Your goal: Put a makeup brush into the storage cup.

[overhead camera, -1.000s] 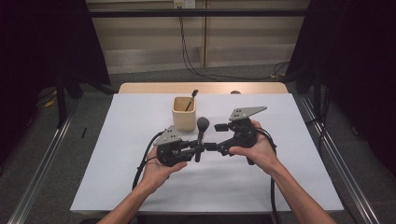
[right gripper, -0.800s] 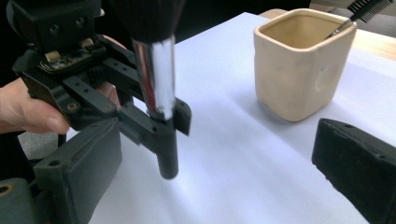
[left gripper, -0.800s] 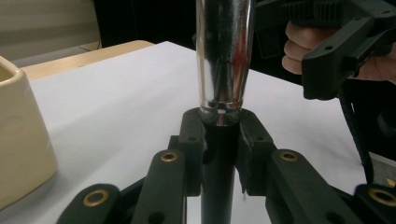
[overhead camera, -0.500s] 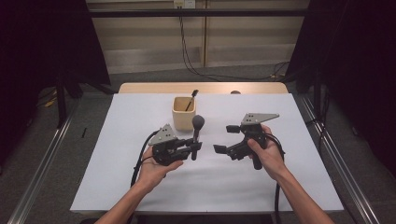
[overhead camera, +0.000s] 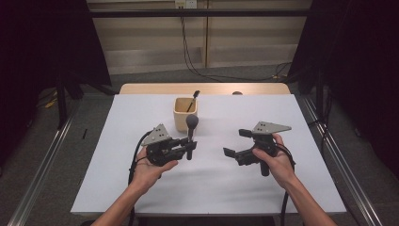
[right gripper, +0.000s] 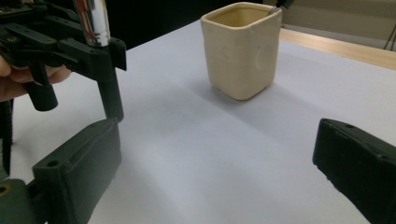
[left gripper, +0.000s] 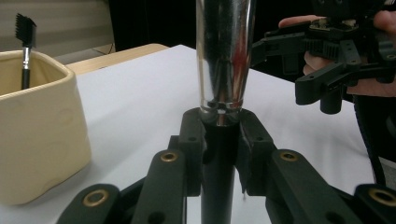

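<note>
Left tongs (overhead camera: pixel 188 147) grip a makeup brush (overhead camera: pixel 191 133) by its black handle, long axis upright, head up. The cream cup (overhead camera: pixel 185 114) sits just beyond it on the worktop (overhead camera: pixel 235 188). Right tongs (overhead camera: pixel 234 142), jaws just opened wide w/ nothing between, stand farther off to the side, so left hand's nearer for the drop-in.

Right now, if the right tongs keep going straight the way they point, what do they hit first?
Probably the left tongs and the makeup brush they hold upright: in the high view the open right tongs point across the table at them. Bare table lies between. The cream cup looks off that line, though depth is unclear.
</note>
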A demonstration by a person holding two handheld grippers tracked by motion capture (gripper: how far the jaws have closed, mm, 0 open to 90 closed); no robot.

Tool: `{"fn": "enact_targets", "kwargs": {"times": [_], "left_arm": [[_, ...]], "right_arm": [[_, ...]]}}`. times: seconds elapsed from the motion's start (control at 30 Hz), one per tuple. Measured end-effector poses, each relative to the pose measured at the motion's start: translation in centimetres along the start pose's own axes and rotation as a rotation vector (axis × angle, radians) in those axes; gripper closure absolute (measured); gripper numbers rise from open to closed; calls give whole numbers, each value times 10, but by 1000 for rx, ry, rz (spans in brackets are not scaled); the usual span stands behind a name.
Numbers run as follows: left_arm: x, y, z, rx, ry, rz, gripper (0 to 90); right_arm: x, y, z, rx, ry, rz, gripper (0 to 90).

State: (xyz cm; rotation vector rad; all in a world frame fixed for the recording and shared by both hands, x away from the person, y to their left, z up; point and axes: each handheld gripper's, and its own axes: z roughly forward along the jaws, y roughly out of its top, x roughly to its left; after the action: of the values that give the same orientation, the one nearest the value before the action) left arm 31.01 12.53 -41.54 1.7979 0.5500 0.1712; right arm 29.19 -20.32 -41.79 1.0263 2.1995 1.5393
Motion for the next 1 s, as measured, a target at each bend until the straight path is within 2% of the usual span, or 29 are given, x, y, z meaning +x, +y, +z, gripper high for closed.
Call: {"fn": "enact_targets", "kwargs": {"times": [0.13,0.4,0.73,0.83,0.9,0.97,1.0], "left_arm": [[4,0,-6,-2,1,-6,746],[11,1,-16,-25,37,-20,746],[20,12,-26,-28,63,-9,746],[23,16,-29,-25,79,-2,746],[25,19,-32,-30,75,4,746],[26,21,-34,-36,90,6,746],[27,22,-35,-36,84,5,746]], "right_arm": [[-2,-5,-6,-26,-27,7,10],[-5,-20,-25,-61,-99,36,8],[-13,-39,-48,-126,-195,71,6],[-15,-43,-54,-148,-232,70,5],[-15,-47,-58,-169,-260,66,4],[-16,-50,-61,-168,-280,70,3],[-16,-52,-63,-173,-284,74,3]]}}
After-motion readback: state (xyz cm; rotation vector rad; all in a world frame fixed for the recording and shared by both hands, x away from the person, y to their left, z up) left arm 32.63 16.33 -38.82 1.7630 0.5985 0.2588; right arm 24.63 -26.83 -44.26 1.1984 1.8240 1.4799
